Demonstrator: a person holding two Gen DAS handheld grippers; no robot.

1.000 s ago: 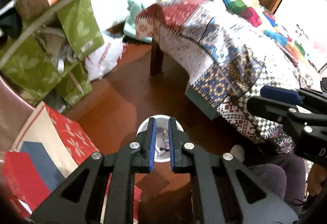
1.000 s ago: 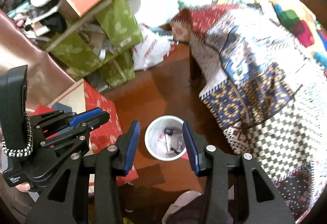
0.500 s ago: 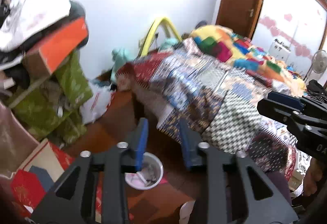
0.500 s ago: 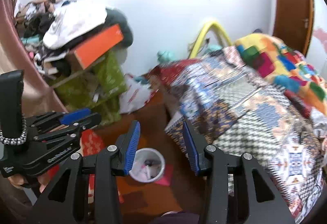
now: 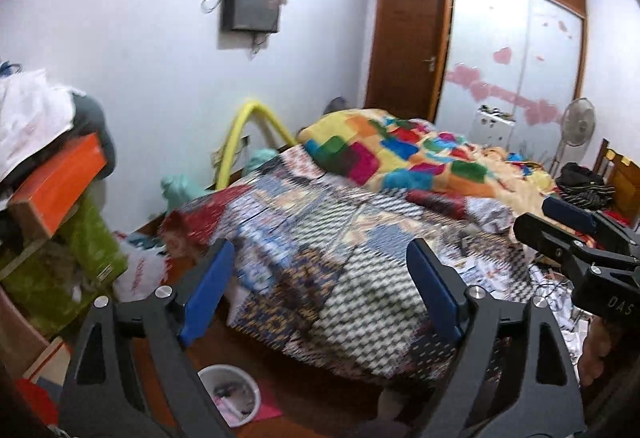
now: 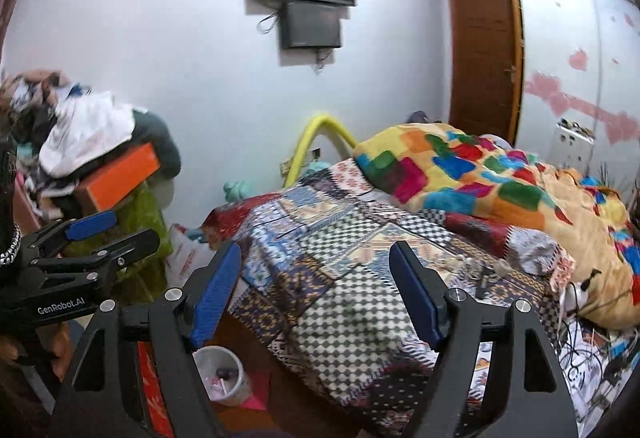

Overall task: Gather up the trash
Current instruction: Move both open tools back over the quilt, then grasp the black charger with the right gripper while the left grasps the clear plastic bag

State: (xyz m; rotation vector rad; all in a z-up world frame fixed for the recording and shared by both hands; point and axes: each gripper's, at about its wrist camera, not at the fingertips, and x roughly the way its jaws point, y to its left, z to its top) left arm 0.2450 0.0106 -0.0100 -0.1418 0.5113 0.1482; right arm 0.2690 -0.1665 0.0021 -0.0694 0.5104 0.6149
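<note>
now trash bin below left gripper, apart.

both wrist views face bed (shared)

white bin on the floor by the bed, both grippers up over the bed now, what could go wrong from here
The white bin sits low behind the left gripper, so a dropped item could miss it. Cables on the bed near the right gripper could be snagged as trash. Both jaws are opening, nothing between them.
</note>
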